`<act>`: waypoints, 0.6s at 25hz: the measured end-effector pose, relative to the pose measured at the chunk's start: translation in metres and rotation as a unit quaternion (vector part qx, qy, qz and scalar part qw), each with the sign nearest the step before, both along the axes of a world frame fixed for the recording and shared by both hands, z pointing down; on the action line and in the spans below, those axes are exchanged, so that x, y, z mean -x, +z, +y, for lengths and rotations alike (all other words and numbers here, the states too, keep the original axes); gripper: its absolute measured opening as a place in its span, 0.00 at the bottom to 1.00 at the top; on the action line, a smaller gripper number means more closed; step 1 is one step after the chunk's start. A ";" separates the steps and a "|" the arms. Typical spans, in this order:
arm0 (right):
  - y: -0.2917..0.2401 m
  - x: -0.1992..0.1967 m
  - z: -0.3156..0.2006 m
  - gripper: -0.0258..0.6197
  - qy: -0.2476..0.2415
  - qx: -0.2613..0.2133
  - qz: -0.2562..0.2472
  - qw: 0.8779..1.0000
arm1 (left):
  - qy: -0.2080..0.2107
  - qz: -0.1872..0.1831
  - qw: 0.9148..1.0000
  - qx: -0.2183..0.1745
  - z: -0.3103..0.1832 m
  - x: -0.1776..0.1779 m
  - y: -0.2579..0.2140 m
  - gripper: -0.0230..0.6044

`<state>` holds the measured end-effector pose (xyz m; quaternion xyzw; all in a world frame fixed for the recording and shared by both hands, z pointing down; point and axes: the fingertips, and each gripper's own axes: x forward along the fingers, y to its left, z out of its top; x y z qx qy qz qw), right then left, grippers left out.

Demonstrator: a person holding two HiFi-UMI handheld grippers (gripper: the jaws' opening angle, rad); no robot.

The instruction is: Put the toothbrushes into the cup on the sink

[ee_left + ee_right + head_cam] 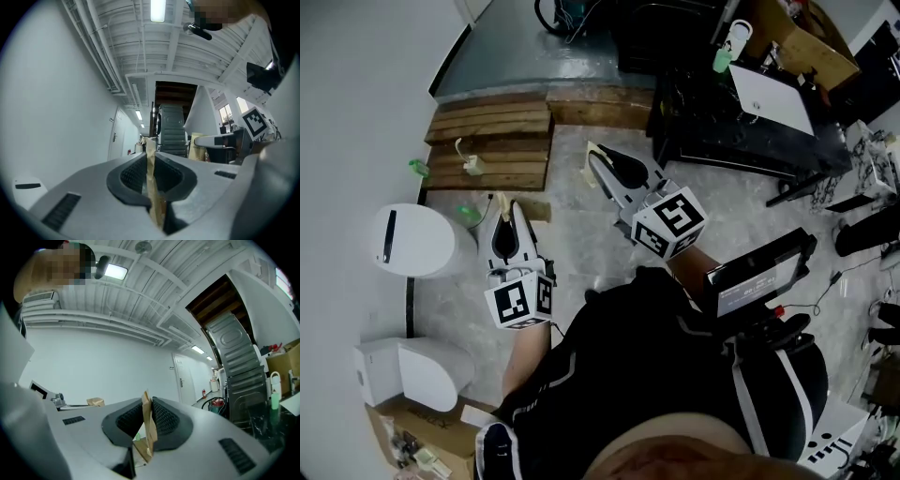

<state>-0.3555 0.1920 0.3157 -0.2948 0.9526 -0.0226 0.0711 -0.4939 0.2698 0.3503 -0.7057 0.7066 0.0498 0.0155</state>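
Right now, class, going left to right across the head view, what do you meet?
White rounded fixture with a black slot → left gripper, jaws shut on a tan flat stick → right gripper, jaws shut on a second tan stick → black rectangular screen.

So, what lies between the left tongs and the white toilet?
A small green object, too small to identify, lies by the toilet, near the tip of the left tongs. The head view shows it.

We see bright, even light. A ceiling strip lamp (158, 9) glares white in the left gripper view, and a second lamp (115, 271) glares in the right. Both views bulge and darken at their rims, and the left tongs (151, 150) look soft. The head view's floor (581, 253) is dimmer.
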 end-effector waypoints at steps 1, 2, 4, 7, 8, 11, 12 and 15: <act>0.000 -0.003 -0.001 0.12 0.007 -0.002 0.000 1.000 | 0.009 0.003 1.000 0.000 -0.003 -0.001 0.002 0.10; -0.001 -0.006 -0.001 0.12 0.014 -0.003 0.000 1.000 | 0.016 0.004 1.000 -0.001 -0.005 -0.003 0.003 0.10; -0.004 -0.014 -0.003 0.12 0.026 -0.005 -0.001 1.000 | 0.028 0.005 1.000 -0.001 -0.009 -0.008 0.004 0.10; -0.011 -0.028 -0.008 0.12 0.038 -0.010 -0.004 0.999 | 0.041 0.002 0.999 -0.004 -0.018 -0.020 0.000 0.10; -0.013 -0.033 -0.011 0.12 0.041 -0.013 -0.007 0.999 | 0.045 -0.001 0.999 -0.005 -0.022 -0.025 -0.002 0.10; -0.017 -0.052 -0.026 0.12 0.051 -0.016 -0.016 0.998 | 0.054 -0.009 0.998 -0.011 -0.039 -0.042 -0.006 0.10; -0.017 -0.059 -0.032 0.12 0.053 -0.014 -0.017 0.998 | 0.056 -0.011 0.998 -0.013 -0.045 -0.049 -0.008 0.10; -0.017 -0.082 -0.049 0.12 0.050 -0.016 -0.016 0.998 | 0.050 -0.013 0.999 -0.014 -0.066 -0.071 -0.011 0.10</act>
